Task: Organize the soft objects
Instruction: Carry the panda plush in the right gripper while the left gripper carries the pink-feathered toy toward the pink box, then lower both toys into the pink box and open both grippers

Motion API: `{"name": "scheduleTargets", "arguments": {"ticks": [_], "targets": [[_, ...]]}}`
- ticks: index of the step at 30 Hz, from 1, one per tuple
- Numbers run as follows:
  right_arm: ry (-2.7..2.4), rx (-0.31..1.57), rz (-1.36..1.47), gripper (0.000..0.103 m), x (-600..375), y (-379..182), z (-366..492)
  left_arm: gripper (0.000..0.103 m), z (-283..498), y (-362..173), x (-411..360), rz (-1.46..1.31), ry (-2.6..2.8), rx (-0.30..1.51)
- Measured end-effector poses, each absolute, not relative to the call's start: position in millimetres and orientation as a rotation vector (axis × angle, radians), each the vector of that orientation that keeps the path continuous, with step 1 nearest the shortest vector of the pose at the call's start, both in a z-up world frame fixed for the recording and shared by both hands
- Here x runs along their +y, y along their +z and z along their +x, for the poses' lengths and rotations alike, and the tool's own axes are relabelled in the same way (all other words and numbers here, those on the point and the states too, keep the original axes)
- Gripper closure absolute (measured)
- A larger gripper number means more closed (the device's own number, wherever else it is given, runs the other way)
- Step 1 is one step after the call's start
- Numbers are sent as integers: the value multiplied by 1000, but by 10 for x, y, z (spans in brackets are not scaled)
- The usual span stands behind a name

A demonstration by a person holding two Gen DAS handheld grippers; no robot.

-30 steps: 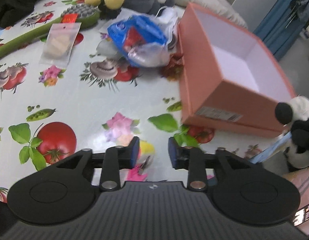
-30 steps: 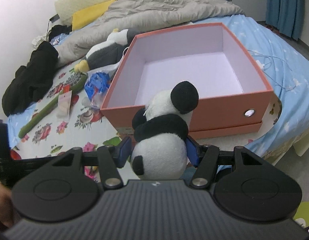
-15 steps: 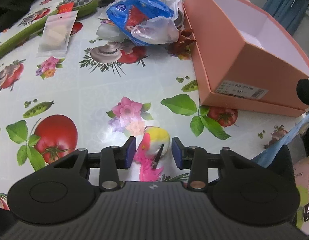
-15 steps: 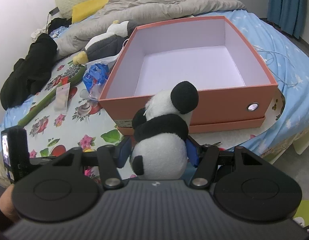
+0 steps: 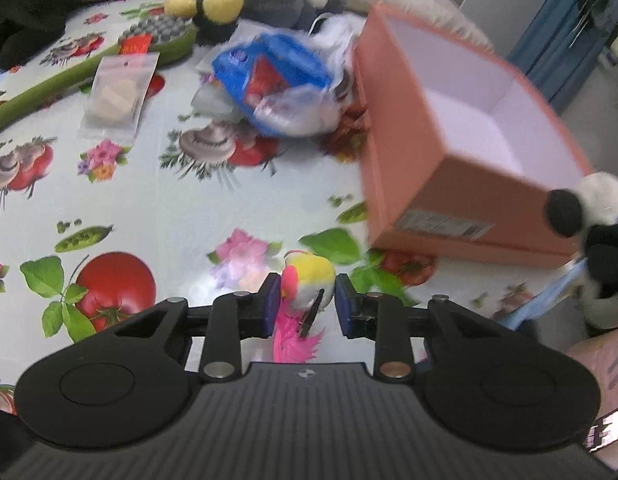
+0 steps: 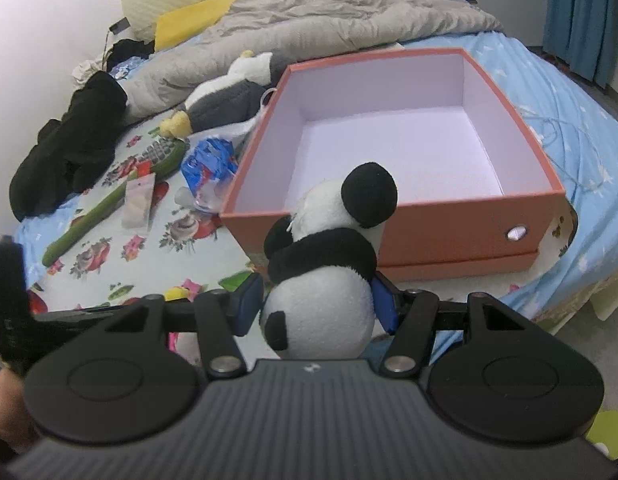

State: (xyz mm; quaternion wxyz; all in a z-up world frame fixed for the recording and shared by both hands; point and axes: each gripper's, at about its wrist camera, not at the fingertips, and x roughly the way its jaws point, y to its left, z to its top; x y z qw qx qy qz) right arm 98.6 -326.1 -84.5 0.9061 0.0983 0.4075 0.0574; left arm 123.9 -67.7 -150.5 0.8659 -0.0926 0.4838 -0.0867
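Note:
My right gripper (image 6: 315, 304) is shut on a black-and-white panda plush (image 6: 325, 276) and holds it just in front of the empty salmon box (image 6: 469, 236). The panda also shows at the right edge of the left wrist view (image 5: 597, 216). My left gripper (image 5: 307, 300) has its jaws around a small yellow and pink bird toy (image 5: 307, 284), apparently gripped and lifted off the patterned cloth. The salmon box (image 5: 449, 184) lies to its upper right.
A penguin plush (image 6: 229, 100), a blue and white plastic bag (image 5: 277, 84), a green brush (image 5: 157, 40), a clear sachet (image 5: 117, 92) and black clothing (image 6: 69, 148) lie left of the box. A grey duvet (image 6: 329, 12) lies behind.
My left gripper has come down over the bird toy, closed on it and lifted it. My right gripper with the panda has risen slightly towards the box.

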Motion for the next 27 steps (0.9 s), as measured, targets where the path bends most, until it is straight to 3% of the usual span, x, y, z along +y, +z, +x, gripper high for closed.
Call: {"name": "scheduleTargets", "arguments": {"ticks": [14, 27], "targets": [[96, 732, 221, 42, -3449, -465, 1391, 69, 1637, -193, -1006, -261, -360, 802], [-7, 756, 232, 42, -4033, -672, 2054, 69, 2526, -260, -1916, -181, -440, 870]]}}
